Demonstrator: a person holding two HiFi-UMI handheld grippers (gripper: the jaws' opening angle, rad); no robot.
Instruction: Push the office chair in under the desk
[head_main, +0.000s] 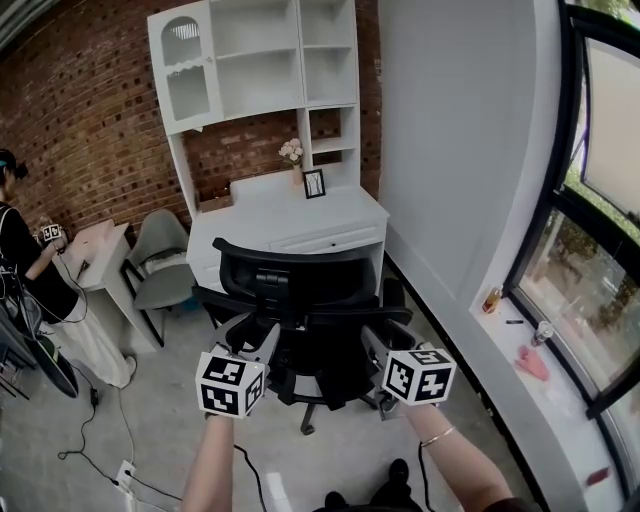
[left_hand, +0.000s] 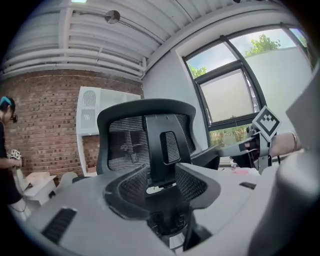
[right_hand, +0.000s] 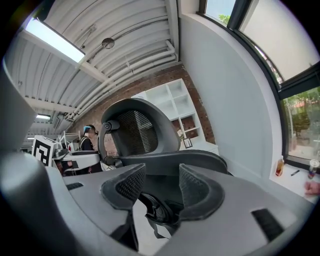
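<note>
Just in front of the person, two bare forearms reach forward, each hand carrying a grey tool topped by a black-and-white marker cube. The left tool (head_main: 258, 338) has its jaws standing apart with nothing pressed between the pads; its own view shows the chair's upright back spine just beyond the gap. The right tool (head_main: 380, 342) is likewise spread and grips nothing, with the edge of the backrest and an armrest ahead of it. Both sit close behind the black mesh-backed office chair (head_main: 300, 285), one at each side of its back; whether they touch it I cannot tell. That chair stands on the grey floor (head_main: 170, 440) at the front edge of the white bench (head_main: 285, 218), its back turned to the person. On the bench, toward its rear edge, stand a small black picture frame (head_main: 314, 183) and a vase of pale flowers (head_main: 292, 153), under white shelving (head_main: 258, 62) against the red brick wall (head_main: 80, 110).
</note>
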